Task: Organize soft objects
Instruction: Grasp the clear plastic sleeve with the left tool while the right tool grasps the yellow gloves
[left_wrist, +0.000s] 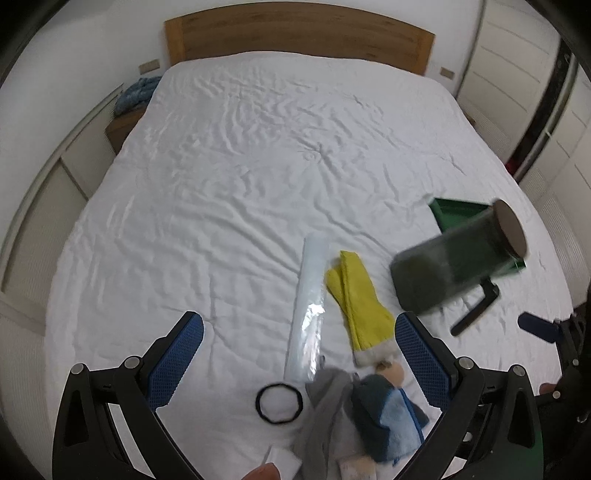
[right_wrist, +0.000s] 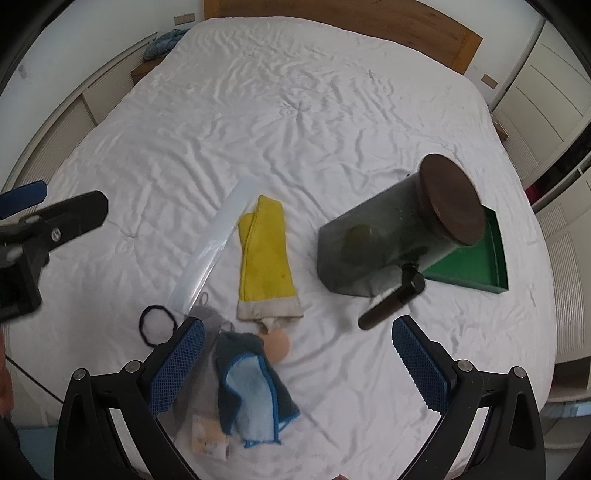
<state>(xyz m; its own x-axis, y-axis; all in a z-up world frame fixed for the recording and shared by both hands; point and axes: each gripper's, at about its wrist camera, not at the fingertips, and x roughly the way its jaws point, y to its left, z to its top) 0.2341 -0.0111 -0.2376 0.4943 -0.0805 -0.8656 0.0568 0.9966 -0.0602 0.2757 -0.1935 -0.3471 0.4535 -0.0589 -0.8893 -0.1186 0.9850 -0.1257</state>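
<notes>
A yellow rubber glove lies on the white bed. Near its cuff lie a blue cloth, a grey sock, a beige puff, a black hair tie and a clear plastic bag. My left gripper is open above these things. My right gripper is open over the cloth and the sheet. A dark jar lies tilted on a green tray.
A black handled tool lies by the jar. A wooden headboard stands at the far end. A blue knit item sits on a nightstand at the left. Cupboards line the right wall.
</notes>
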